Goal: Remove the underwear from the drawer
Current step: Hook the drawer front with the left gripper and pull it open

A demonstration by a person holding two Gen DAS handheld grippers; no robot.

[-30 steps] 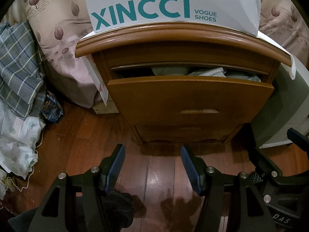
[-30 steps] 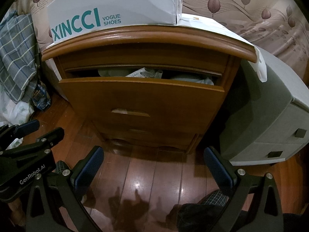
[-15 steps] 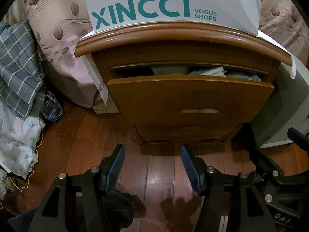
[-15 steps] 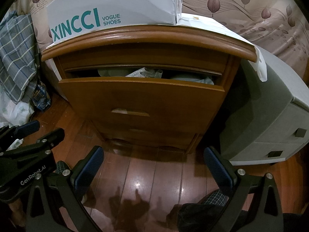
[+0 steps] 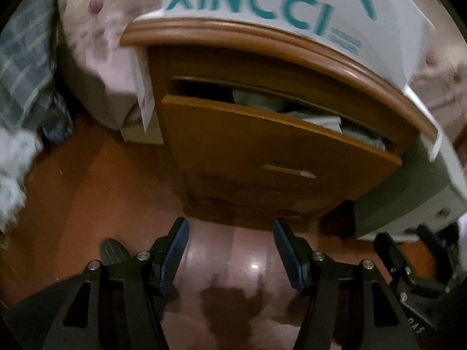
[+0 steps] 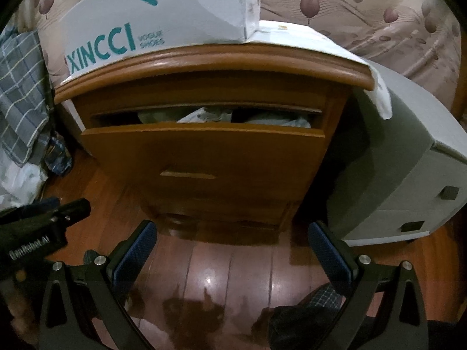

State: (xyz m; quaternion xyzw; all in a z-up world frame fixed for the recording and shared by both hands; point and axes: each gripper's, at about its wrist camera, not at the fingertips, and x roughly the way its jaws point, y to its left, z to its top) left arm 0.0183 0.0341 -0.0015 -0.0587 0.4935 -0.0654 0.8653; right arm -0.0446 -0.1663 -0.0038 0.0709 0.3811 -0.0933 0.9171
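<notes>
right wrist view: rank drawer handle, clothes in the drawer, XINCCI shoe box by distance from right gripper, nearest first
From the right gripper:
1. drawer handle, low on the drawer front, slightly left.
2. clothes in the open drawer, above the front's top edge.
3. XINCCI shoe box, on the nightstand top, upper left.

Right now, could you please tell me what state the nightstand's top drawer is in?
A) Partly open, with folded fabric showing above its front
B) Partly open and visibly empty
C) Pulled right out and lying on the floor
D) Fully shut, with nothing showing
A: the top drawer stands out from the nightstand, leaving a gap along its upper edge where light folded fabric shows; neither gripper touches it.
</notes>
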